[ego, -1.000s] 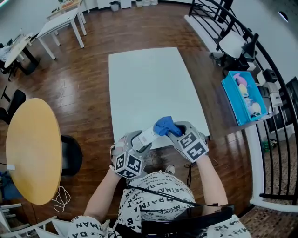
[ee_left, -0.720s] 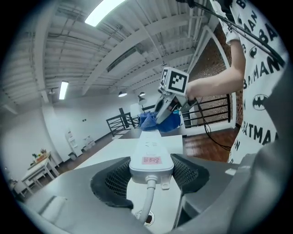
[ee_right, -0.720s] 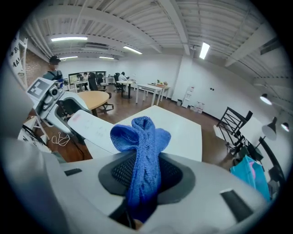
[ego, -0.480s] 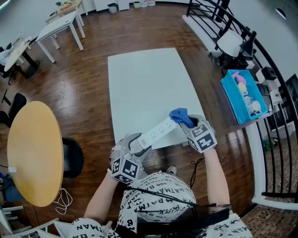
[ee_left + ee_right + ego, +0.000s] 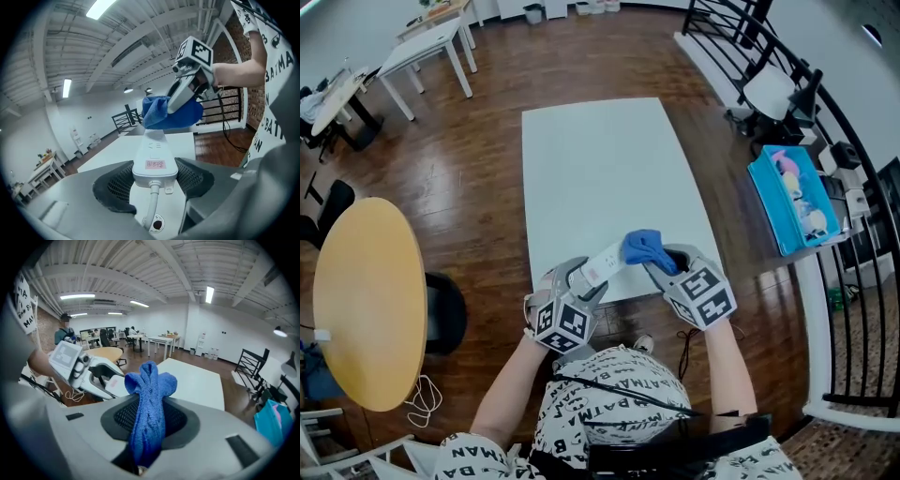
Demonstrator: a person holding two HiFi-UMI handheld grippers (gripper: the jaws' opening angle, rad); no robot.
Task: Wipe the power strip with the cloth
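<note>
Since half a second ago: right gripper [image 5: 665,263] has come back along the strip, from the far tip toward me, so the cloth [image 5: 643,247] now covers the far half instead of only the end. Left gripper [image 5: 581,277] has barely shifted.

Left tool: jaws stand wide and are clamped on the power strip [image 5: 603,264] at its cord end, one pad on each long side. In the left gripper view a pink label faces up just ahead of the pads, and the white cord [image 5: 151,206] drops out toward 6 o'clock.

Right tool: jaws closed on the blue cloth, which is pinched into a narrow fold between the pads. Its bunched end sticks out past the tips.

Position, head view: the strip runs from the left gripper toward 2 o'clock, over the 6 o'clock edge of the white table [image 5: 592,159]. I cannot tell whether it touches the tabletop. The cloth wad lies on the strip's upper face, at 2 o'clock from the left jaws.

Surroundings: round yellow table [image 5: 367,302] at 9 o'clock, blue bin [image 5: 791,197] at 3 o'clock, both well apart from the work.
</note>
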